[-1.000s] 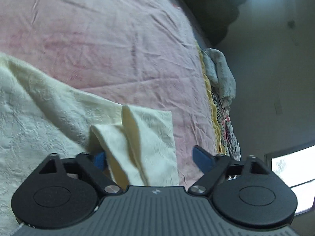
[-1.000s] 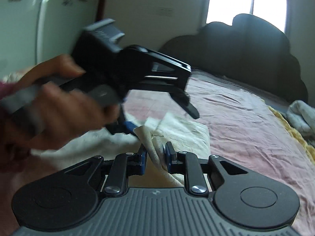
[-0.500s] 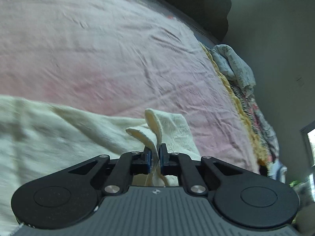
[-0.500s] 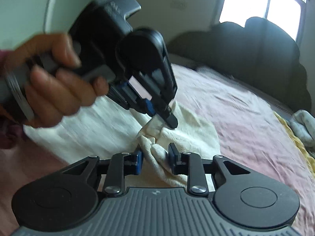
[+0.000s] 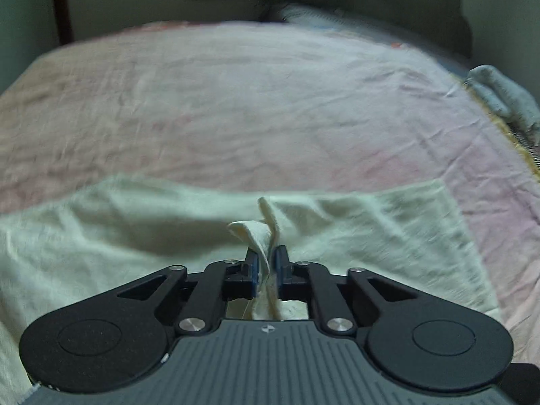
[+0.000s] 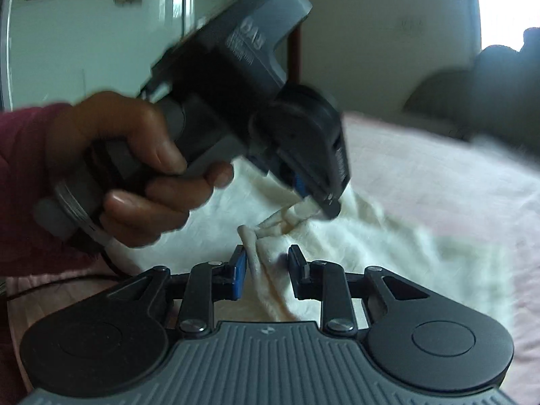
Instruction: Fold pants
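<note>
Bed: a wrinkled pink sheet is spread over it, and most of both wrist views is filled by it.
Headboard: a dark, scalloped shape is seen at the far end of the bed, blurred in the right wrist view.
Pants: pale cream fabric is laid flat across the near part of the bed; a corner is bunched and lifted between the two grippers.
Bundle of cloth: a grey-white heap is seen at the right edge of the bed, well apart from the pants.
Left hand: the handle of the left gripper is wrapped by it; a dark red sleeve is seen at the wrist.
Left gripper: its blue-padded fingers are drawn close together and a raised fold of the pants is pinched between them. In the right wrist view the same gripper is seen from the side, with cream cloth caught at its tip.
Right gripper: its fingers are held somewhat apart, with a thick roll of the pants between them; whether the cloth is truly clamped cannot be told.
</note>
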